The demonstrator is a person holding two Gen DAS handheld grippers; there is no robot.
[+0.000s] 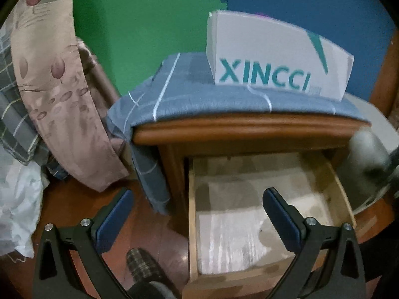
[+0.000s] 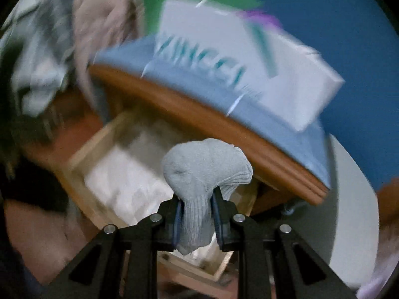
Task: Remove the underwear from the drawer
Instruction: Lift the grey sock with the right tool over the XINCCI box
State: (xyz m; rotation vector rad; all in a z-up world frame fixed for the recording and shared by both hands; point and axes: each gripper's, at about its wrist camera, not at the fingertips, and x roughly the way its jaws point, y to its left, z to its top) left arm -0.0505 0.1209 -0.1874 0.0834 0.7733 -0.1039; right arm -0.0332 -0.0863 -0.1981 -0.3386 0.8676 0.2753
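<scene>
Ribbed grey knit bundle (image 2: 199,174) pinched in right claw (image 2: 197,221); left claw (image 1: 197,216) spread over wooden drawer (image 1: 192,224).

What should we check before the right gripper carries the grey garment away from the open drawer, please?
1. Grip on the garment: the right gripper is shut on the grey ribbed garment, which bulges above the fingers. Ok.
2. Garment clear of the drawer: it seems lifted above the drawer, but motion blur hides any trailing part. Cannot tell.
3. Left gripper out of the way: open, holding nothing, above the drawer's left front. Ok.
4. Drawer contents: only a pale liner shows inside. Ok.
5. Landing spot: the blue cloth on the nightstand has a white box on it; free room is uncertain. Cannot tell.
</scene>
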